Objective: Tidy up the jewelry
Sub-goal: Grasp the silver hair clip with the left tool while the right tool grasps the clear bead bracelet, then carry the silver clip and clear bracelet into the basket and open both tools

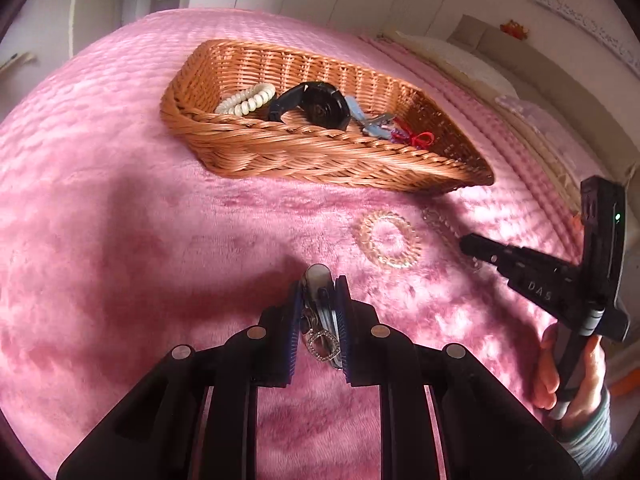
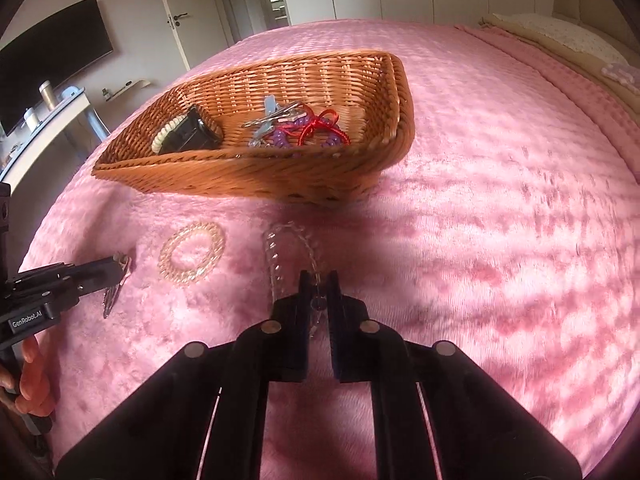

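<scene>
Left wrist view: a pink bed (image 1: 120,208) carries a wicker basket (image 1: 280,152) (watch, coil ties and clips inside, partly hidden by its wall). Before it lie a clear coil hair tie (image 1: 387,245) and a clear chain bracelet (image 2: 280,256). The left claw (image 1: 319,300) is clamped on a metal hair clip (image 1: 318,312). The right claw (image 2: 319,280) is closed on the bracelet's near end, hard to make out between the pads.

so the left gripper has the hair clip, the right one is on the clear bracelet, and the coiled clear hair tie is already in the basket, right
Not quite. The coiled clear hair tie lies on the pink blanket in front of the basket, as the left wrist view shows. The left gripper does hold the hair clip, and the right gripper is on the clear bracelet.
</scene>
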Motion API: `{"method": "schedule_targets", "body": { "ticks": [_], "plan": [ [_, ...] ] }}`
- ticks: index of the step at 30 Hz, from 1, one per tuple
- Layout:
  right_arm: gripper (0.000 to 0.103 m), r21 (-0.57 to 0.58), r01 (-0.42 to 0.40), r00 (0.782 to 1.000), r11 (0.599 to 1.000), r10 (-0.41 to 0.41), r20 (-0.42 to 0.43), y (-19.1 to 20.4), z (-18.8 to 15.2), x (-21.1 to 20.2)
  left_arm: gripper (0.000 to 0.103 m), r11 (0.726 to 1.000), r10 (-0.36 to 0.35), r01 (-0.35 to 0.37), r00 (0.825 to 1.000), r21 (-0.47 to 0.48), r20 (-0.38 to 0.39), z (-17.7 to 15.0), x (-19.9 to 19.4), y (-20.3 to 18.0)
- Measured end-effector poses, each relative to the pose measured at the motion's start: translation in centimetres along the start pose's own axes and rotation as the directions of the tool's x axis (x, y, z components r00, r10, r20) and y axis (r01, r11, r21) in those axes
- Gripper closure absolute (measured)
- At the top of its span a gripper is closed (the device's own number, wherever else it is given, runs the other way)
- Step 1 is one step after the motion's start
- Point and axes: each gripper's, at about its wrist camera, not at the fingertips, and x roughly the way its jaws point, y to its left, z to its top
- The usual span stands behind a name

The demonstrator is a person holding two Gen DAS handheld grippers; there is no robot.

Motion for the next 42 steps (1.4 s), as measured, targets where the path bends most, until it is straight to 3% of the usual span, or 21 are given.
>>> {"method": "schedule_targets", "body": {
  "ticks": [5, 9, 12, 14, 15, 17, 22, 24, 25, 28, 34, 42],
  "plan": [
    [0.097, 0.046, -0.002, 1.000, 0.999, 0.002, 0.003, 0.3, -2.0, -1.9, 0.088, 0.993, -0.115, 0.117, 0.993, -0.035, 0.040, -0.8, -1.5, 0.5],
    [0.096, 0.047, 0.025, 1.000, 0.999, -0.025, 0.002, 0.5, -3.4, -3.2, 0.088, 0.990, -0.137, 0.139, 0.989, -0.033, 0.050, -1.4, -1.6, 0.2],
    [0.095, 0.055, -0.001, 1.000, 0.998, 0.002, -0.017, 0.3, -3.5, -3.3, 0.088, 0.990, -0.139, 0.141, 0.989, -0.030, 0.049, -1.6, -1.4, 0.1],
    [0.084, 0.063, 0.007, 1.000, 0.998, -0.007, -0.010, 0.0, -3.1, -3.4, 0.088, 0.988, -0.148, 0.150, 0.988, -0.027, 0.052, -1.6, -1.3, 0.1],
    [0.074, 0.060, 0.017, 1.000, 0.998, -0.016, -0.007, -0.2, -3.0, -3.5, 0.088, 0.988, -0.153, 0.155, 0.987, -0.028, 0.054, -1.7, -1.4, 0.2],
    [0.072, 0.045, 0.032, 0.999, 0.999, -0.031, -0.006, 0.0, -2.8, -3.3, 0.088, 0.986, -0.160, 0.162, 0.986, -0.033, 0.053, -1.7, -1.3, 0.4],
    [0.074, -0.009, 0.077, 0.997, 0.997, -0.077, -0.031, 1.2, -2.6, -1.4, 0.088, 0.986, -0.162, 0.164, 0.985, -0.030, 0.052, -1.7, -1.1, 0.4],
    [0.094, -0.042, 0.087, 0.996, 0.995, -0.088, -0.029, 1.8, -2.4, -1.1, 0.088, 0.987, -0.157, 0.158, 0.986, -0.020, 0.053, -1.8, -1.1, 0.3],
    [0.097, -0.058, 0.091, 0.995, 0.994, -0.093, -0.029, 2.1, -2.4, -1.0, 0.088, 0.988, -0.150, 0.151, 0.987, -0.012, 0.054, -1.8, -1.1, 0.2],
    [0.097, -0.083, 0.102, 0.995, 0.991, -0.103, -0.010, 2.7, -2.5, -1.5, 0.088, 0.992, -0.130, 0.130, 0.990, 0.006, 0.063, -1.8, -1.3, -0.3],
    [0.097, -0.043, 0.034, 0.998, 0.998, -0.032, 0.052, 3.1, -1.3, -4.8, 0.088, 0.993, -0.115, 0.112, 0.987, 0.036, 0.115, -0.9, -3.7, -1.6],
    [0.097, -0.068, -0.006, 0.983, 0.998, 0.018, 0.184, 4.9, 2.7, -10.3, 0.088, 0.992, -0.054, 0.024, 0.966, 0.124, 0.252, 3.6, -9.0, -4.4]
  ]
}}
